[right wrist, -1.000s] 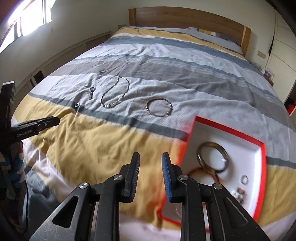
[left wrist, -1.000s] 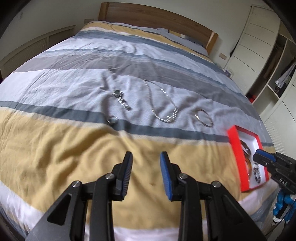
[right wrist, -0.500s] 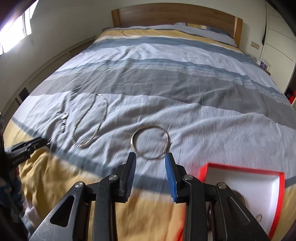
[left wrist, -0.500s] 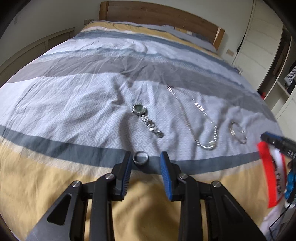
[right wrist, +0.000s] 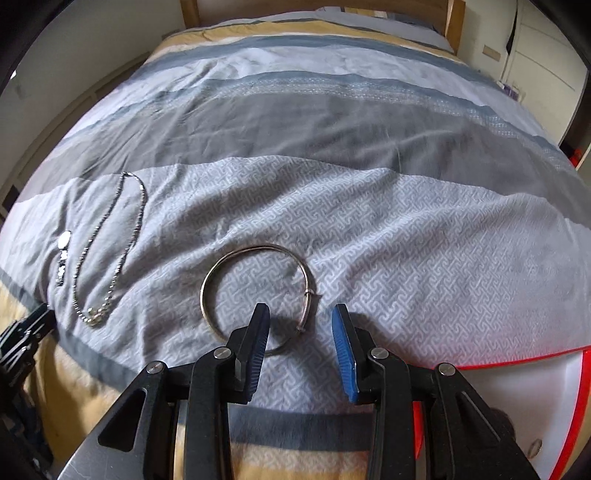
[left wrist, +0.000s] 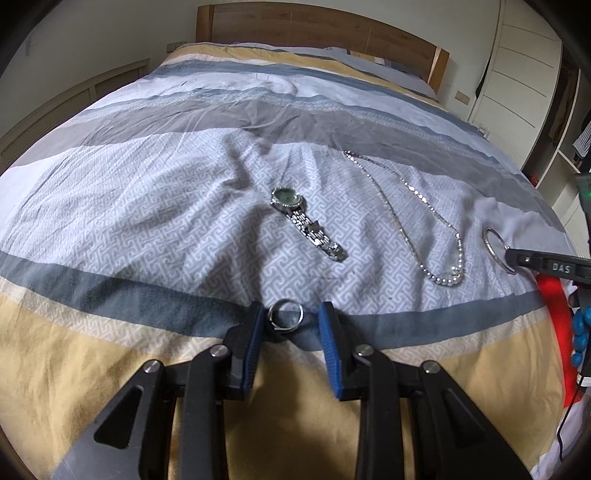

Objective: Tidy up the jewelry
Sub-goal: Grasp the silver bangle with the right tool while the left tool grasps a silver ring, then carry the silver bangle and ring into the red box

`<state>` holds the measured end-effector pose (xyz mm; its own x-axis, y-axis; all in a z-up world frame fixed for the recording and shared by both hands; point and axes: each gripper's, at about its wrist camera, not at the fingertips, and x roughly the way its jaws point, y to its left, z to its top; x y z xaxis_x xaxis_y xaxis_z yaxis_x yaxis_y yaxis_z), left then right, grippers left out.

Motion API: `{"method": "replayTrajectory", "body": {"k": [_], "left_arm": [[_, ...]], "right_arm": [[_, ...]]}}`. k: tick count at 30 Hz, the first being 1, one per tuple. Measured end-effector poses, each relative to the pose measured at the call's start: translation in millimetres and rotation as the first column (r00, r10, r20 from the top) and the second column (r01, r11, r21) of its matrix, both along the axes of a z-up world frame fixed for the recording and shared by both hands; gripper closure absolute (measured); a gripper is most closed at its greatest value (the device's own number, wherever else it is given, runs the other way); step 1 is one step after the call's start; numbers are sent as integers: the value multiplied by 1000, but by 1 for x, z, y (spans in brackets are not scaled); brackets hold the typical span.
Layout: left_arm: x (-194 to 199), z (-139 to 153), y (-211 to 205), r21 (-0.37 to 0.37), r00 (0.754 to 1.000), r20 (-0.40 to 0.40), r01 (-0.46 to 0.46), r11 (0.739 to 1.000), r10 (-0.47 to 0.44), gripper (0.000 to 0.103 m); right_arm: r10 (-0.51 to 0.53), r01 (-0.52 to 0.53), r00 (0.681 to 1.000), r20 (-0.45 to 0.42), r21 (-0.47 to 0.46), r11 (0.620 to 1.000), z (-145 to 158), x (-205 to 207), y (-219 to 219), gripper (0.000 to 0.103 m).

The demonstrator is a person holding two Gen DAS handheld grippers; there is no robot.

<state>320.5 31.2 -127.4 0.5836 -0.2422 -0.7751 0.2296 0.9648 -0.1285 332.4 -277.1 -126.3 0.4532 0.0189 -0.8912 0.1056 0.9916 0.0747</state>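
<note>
Ring between parted left hand-held gripper pads; right hand-held gripper parted over bangle.

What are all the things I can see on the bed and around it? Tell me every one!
ring: one, silver, on the dark grey stripe between the left gripper's fingers
watch: one, silver, green face, mid-bed
necklace: one, silver chain, right of the watch
bangle: one, silver, its near rim between the right gripper's fingers
box: one, red rim, white inside, near right corner
bedcover: one, grey, white and yellow stripes
headboard: one, brown wood, far end
wardrobe: one, white, right wall
left gripper: one, black with blue pads, open
right gripper: one, black with blue pads, jaws just opening
</note>
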Motion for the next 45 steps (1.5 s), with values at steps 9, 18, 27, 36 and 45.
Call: {"method": "replayTrajectory", "body": {"k": [9,18,27,36,45], "left_arm": [[-4,3,1,-16,1000,9,13,1000,-13,85],[-20,14,-4,5,999,21,24,1000,-24,85],[-50,45,-14,3,998,49,33,999,-33,85],[-86,82,-38,4,994,84,74,997,-74,85],[-127,118,-111,-28,970,110,220,975,-215,85]], "right_arm": [[14,-14,1000,-8,11,1000,-13,10,6,98],[62,-66,992,107,34,997,13,-13,19,98],[101,-110,976,194,33,993,58,-52,30,98],[100,-114,960,261,38,993,100,-93,22,98],[-18,8,948,319,31,999,134,-159,-56,98]]}}
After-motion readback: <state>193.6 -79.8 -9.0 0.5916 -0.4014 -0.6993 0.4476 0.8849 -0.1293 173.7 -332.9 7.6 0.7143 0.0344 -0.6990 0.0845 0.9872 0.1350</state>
